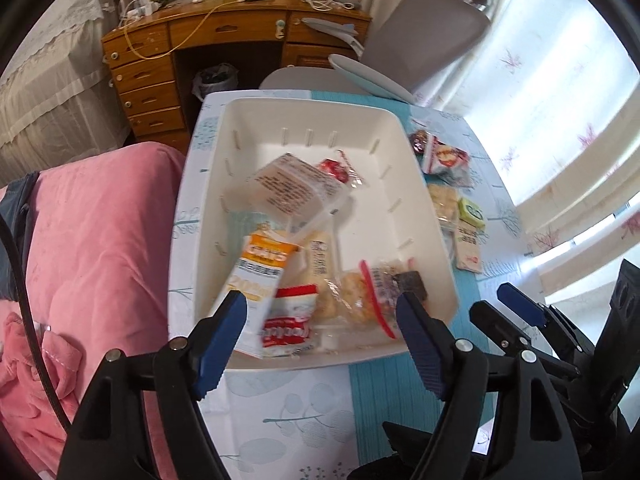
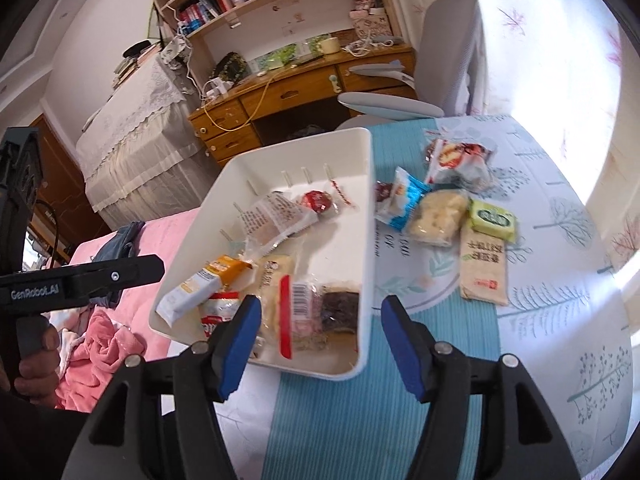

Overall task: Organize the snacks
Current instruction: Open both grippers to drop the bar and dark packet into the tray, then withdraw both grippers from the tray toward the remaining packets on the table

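1. Left tool (image 1: pixel 320 316), nearest the left wrist cam: blue pads spread wide, nothing pinched btwn them; hangs over the near end of the white bin (image 1: pixel 404 136).
2. Right tool (image 2: pixel 320 320): jaws also apart, released, empty; sits over the bin's near right corner. No earlier pic given, so only the spread stance is told.
3. Bin rests on the tabletop (image 1: pixel 400 400), on a teal runner w/ leaf-print cloth either side.
4. Inside the bin, near end, left wrist view: orange-and-white oats pack (image 1: pixel 260 276) at 7 o'clock of bin centre, tilted; red-and-white pack (image 1: pixel 290 320) just beside it, touching; clear bag w/ red strip (image 1: pixel 368 296) at 5 o'clock; dark square bar (image 1: pixel 412 286) at the near right corner.
5. Mid-bin: clear wrapper w/ black print (image 1: pixel 288 188); red round sweet (image 1: pixel 334 170) at 12 o'clock of it, toward the far wall.
6. Outside the bin, at its 3 o'clock on the tabletop, right wrist view: blue-and-white pack (image 2: pixel 404 200) near the bin wall; pale crumbly snack in clear wrap (image 2: pixel 438 216) touching it; green square pack (image 2: pixel 492 220) just beside; tan long pack (image 2: pixel 482 268) at 6 o'clock of those; red-and-white bag (image 2: pixel 456 164) at 12 o'clock.
7. Person's hand (image 2: pixel 36 364) grips the left tool's handle at the 9 o'clock edge of the right wrist view.
8. Pink bedding (image 1: pixel 100 240) lies at 9 o'clock of the bin.
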Demonstrator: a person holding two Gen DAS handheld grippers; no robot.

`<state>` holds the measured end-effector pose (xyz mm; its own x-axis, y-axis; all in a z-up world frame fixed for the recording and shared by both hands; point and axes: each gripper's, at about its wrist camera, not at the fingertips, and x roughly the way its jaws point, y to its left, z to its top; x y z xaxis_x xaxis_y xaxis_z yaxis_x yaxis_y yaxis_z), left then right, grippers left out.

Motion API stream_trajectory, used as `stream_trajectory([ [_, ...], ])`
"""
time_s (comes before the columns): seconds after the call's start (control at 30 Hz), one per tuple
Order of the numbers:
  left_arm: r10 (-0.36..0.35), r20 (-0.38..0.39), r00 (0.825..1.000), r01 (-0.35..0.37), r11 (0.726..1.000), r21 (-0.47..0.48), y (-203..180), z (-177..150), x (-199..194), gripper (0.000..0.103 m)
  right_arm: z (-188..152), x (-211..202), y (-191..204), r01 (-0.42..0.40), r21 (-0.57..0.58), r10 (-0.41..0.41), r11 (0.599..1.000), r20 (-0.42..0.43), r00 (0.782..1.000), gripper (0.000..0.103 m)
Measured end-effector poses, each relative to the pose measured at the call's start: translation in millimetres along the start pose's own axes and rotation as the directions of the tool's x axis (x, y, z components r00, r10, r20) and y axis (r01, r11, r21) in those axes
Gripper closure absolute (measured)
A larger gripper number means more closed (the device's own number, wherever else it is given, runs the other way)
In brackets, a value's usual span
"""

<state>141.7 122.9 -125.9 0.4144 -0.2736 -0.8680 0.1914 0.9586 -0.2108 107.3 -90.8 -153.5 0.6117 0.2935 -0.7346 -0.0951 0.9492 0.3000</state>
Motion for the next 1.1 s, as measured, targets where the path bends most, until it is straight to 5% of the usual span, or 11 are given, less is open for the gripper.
stream_trajectory([
  [0.63,-0.037,-0.018,0.999,0.038,0.999,0.037,-102,-8,10,0.027,2,-29,-73,0.009,0.007,-0.009,1.000,-0.031,0.999,0.040],
  [1.1,0.000,-0.017,1.000,-0.002,0.990,-0.140,-176,-2,43,0.027,30,-40,-145,0.005,-0.135,-0.006,0.991,-0.012,1.000,0.040],
])
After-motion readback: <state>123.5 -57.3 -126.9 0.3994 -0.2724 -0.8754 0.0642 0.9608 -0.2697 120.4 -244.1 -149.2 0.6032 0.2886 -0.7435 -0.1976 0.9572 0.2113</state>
